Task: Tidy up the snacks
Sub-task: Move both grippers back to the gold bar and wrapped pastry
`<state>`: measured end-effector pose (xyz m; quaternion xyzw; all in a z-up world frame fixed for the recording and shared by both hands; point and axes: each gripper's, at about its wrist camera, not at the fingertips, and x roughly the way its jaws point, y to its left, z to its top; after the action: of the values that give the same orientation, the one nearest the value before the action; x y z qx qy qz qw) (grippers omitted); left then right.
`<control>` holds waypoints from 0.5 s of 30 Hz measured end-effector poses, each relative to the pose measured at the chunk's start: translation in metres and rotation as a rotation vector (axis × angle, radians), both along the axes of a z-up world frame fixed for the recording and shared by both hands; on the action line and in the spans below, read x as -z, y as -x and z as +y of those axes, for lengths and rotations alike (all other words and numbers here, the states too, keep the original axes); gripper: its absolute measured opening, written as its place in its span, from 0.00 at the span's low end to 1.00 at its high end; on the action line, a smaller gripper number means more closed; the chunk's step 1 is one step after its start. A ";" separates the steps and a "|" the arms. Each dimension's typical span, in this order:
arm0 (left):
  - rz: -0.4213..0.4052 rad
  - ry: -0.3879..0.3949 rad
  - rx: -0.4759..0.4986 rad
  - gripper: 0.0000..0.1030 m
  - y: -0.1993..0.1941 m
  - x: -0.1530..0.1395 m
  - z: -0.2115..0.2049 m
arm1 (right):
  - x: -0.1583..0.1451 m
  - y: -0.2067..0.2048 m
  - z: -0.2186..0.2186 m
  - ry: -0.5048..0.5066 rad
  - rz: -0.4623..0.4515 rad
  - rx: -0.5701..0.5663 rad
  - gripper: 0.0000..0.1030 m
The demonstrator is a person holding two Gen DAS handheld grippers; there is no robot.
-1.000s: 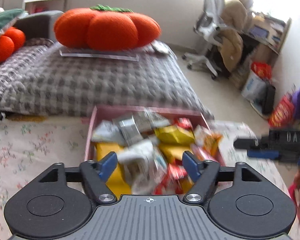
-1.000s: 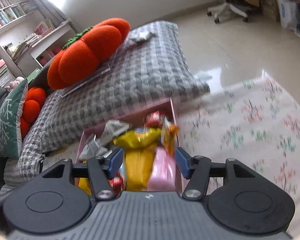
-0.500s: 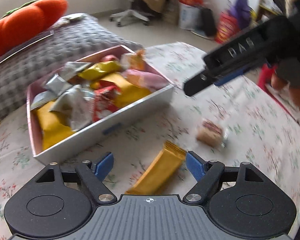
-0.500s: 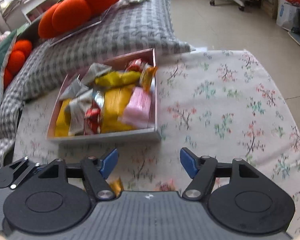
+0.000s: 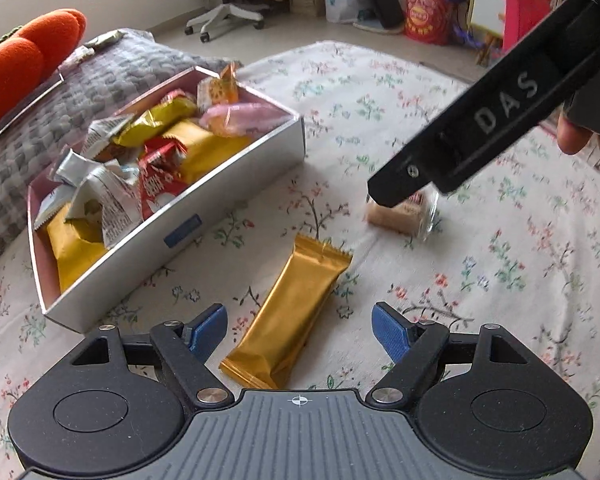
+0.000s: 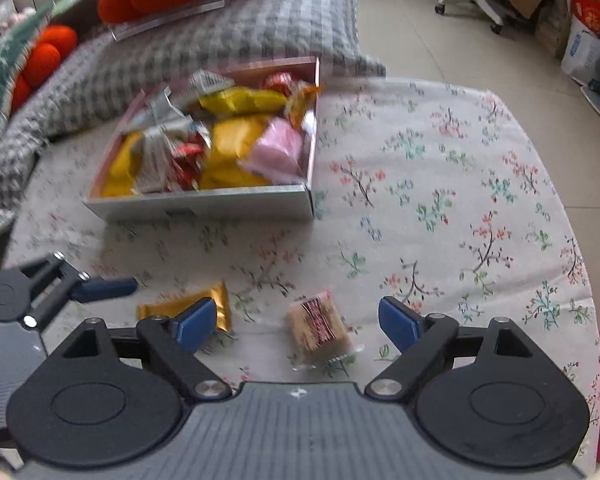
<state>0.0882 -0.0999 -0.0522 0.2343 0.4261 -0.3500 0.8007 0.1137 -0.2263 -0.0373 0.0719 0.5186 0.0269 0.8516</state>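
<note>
Two snacks lie outside the full box

Left wrist view: the left gripper (image 5: 298, 330) has its jaws spread wide and holds nothing. Between its fingers, on the flowered cloth (image 5: 500, 280), lies one gold bar (image 5: 288, 318), just in front of the box (image 5: 236, 184). The box is heaped with wrapped snacks: yellow, silver, red, orange and one pink packet (image 5: 244, 118). One small tan snack (image 5: 400, 212) lies on the cloth to the right of the box, partly hidden by the right gripper (image 5: 480, 128).

Right wrist view: the right gripper (image 6: 296, 322) is also spread and empty, with the tan snack (image 6: 318, 330) between its fingers. The gold bar (image 6: 188, 310) lies in front of the box (image 6: 204, 200), partly behind the gripper's left finger
</note>
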 end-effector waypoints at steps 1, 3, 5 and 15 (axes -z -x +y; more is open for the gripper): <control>-0.008 -0.015 0.003 0.78 0.001 0.003 -0.002 | 0.005 -0.002 0.001 0.014 0.014 -0.010 0.84; -0.023 -0.036 0.010 0.78 0.002 0.007 -0.004 | 0.011 -0.002 0.004 0.043 0.025 -0.021 0.84; -0.019 -0.034 0.009 0.78 0.000 0.009 -0.004 | 0.014 -0.002 0.006 0.067 0.028 -0.031 0.83; 0.020 -0.013 0.009 0.76 -0.010 0.017 -0.002 | 0.022 -0.003 0.009 0.084 0.043 -0.075 0.78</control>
<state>0.0984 -0.1022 -0.0691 0.2379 0.4353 -0.3531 0.7932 0.1171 -0.2175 -0.0595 0.0174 0.5398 0.0354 0.8409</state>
